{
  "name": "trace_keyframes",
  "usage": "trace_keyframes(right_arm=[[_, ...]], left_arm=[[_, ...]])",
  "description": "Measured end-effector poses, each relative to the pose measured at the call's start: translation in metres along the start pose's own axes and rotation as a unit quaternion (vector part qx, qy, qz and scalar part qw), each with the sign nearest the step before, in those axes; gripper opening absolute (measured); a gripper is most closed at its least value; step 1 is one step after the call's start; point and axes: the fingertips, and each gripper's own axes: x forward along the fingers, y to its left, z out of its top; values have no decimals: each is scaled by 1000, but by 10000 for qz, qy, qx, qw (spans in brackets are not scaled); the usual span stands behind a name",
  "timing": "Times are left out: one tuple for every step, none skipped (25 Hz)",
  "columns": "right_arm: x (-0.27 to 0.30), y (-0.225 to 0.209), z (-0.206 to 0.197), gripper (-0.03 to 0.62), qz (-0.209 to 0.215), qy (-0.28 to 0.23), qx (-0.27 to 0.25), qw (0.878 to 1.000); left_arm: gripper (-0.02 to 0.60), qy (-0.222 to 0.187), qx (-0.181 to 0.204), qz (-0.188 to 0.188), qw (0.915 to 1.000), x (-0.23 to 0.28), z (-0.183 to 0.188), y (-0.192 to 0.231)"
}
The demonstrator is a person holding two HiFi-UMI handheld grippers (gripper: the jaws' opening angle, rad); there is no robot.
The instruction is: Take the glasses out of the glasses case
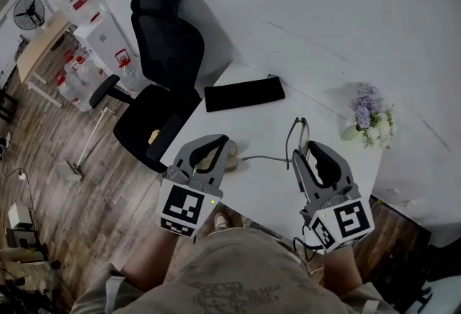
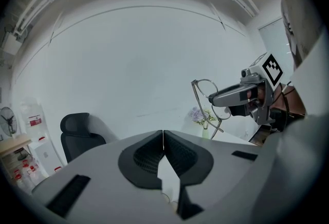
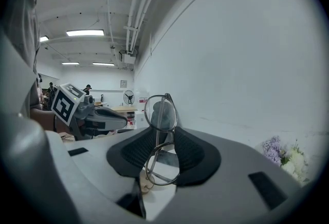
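Two grippers over white surface (image 1: 266, 186): left gripper (image 2: 163, 138) fingers clenched together, empty; right gripper (image 3: 163, 135) fingers grasping glasses (image 3: 160, 115) by the frame, one lens above the other. Farther back, black glasses case (image 1: 244, 93) flat on surface, well apart from glasses; flowers (image 1: 369, 117) at right edge, office chair (image 1: 162, 82) beyond.

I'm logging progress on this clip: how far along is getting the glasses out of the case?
Done: the metal-framed round glasses are out, and the flat black glasses case lies apart from them on the white table. In hand: the right tool is clamped on the glasses; the left tool is shut and empty. Left: probably only setting the glasses down.
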Motion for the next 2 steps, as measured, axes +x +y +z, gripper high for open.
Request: trace_keyframes(right_arm=[[0, 0, 0, 146, 3, 0, 9, 10000], [0, -1, -1, 146, 5, 1, 19, 10000]], left_arm=[[18, 16, -5, -2, 10000, 0, -1, 0], [18, 33, -11, -5, 10000, 1, -1, -1]])
